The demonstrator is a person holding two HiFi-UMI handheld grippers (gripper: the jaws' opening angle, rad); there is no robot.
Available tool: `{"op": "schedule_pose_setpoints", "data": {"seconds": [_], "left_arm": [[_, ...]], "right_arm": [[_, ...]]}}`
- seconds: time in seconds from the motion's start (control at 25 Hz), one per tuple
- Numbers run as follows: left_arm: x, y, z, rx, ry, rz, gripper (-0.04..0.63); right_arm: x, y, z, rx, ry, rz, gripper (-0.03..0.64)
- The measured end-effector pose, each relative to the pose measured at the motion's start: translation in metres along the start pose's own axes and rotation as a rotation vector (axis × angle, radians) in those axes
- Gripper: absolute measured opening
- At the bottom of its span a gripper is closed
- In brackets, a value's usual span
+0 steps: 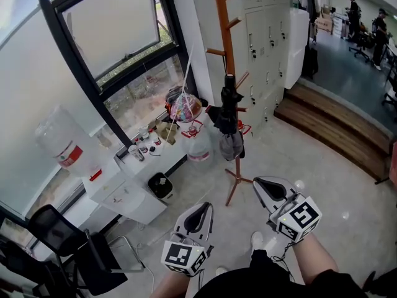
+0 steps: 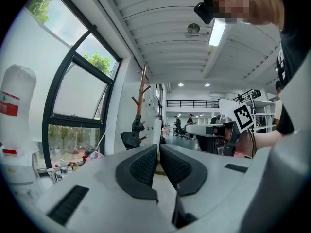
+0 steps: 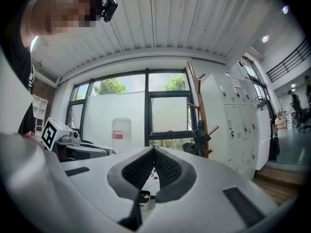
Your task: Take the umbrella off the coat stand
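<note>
Both claws, the left claw (image 1: 200,215) and right claw (image 1: 271,192), are pinched closed and empty, held level since the umbrella (image 1: 228,121) hangs well off at twelve o'clock, hooked on the coat stand (image 1: 222,30).

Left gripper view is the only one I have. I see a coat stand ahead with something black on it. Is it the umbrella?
Observer: Yes. In the head view a black umbrella hangs low on the coat stand, close against its pole.
Operator: Is the right gripper ready to take it?
Observer: Not yet. The right gripper has its jaws shut, with nothing between them.
Operator: Is something standing near the foot of the stand?
Observer: A clear jug stands just left of the foot in the head view.
</note>
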State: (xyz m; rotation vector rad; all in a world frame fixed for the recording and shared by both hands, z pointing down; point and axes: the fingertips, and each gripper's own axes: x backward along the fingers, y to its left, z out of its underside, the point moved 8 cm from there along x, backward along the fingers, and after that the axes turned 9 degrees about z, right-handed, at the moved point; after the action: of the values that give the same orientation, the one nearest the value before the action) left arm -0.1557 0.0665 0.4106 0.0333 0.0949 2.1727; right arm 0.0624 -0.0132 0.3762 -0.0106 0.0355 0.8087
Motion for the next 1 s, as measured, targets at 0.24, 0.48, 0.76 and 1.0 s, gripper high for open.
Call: {"op": "schedule_pose_setpoints", "data": {"seconds": [0.24, 0.48, 0.76, 1.0], "left_arm": [[-0.039, 0.005, -0.001, -0.007, 0.014, -0.003, 0.029], [-0.078, 0.008, -0.001, -0.013, 0.021, -0.004, 0.029], [-0.117, 0.016, -0.008, -0.019, 0.008, -0.018, 0.029], [-0.146, 0.021, -0.014, -0.027, 0.002, -0.035, 0.029]], "right_arm": [[-0.014, -0.037, -0.001, -0.008, -0.013, -0.005, 0.054], [-0.026, -0.074, 0.003, -0.022, -0.021, -0.01, 0.054], [-0.043, -0.111, 0.003, -0.032, -0.029, -0.014, 0.054], [-0.055, -0.14, 0.003, -0.041, -0.036, -0.031, 0.054]]}}
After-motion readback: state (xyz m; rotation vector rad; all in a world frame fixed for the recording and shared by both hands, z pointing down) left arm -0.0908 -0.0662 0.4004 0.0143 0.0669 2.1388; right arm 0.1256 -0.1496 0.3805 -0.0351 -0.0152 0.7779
